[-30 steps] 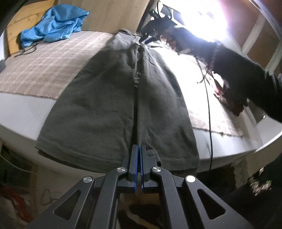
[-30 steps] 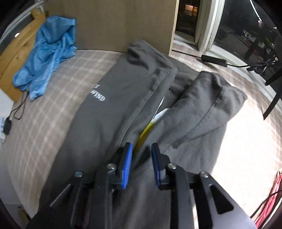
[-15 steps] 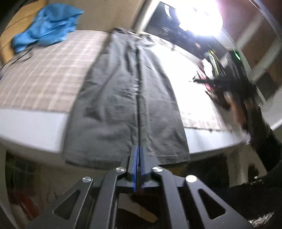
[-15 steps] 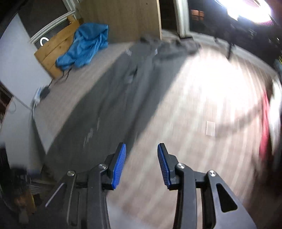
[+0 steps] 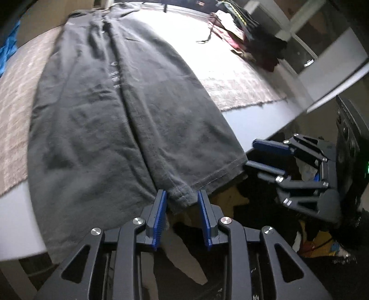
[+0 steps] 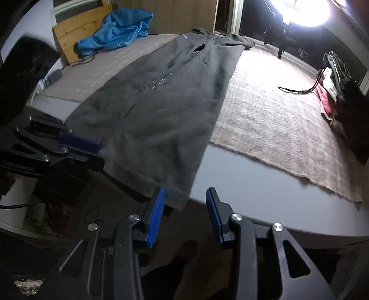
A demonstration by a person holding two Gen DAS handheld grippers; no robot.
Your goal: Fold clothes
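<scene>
A dark grey garment, folded lengthwise with both halves meeting at a centre seam, lies stretched along the table. Its hem hangs a little over the near edge. My left gripper is at the middle of that hem. Its jaws are opening, and the hem's centre fold sits loose between the blue pads. My right gripper stands open just off the garment's near right corner, with nothing between its fingers. Each gripper shows in the other's view: the right gripper and the left gripper.
A checked mat covers the white table. A blue garment lies at the far left by a wooden board. A pile of clothes and a black cord lie at the right. A bright lamp glares behind.
My left gripper, shut on the hem before, has parted its jaws and rolled. My right gripper swept back from the garment's far end to the near edge, beside the left one.
</scene>
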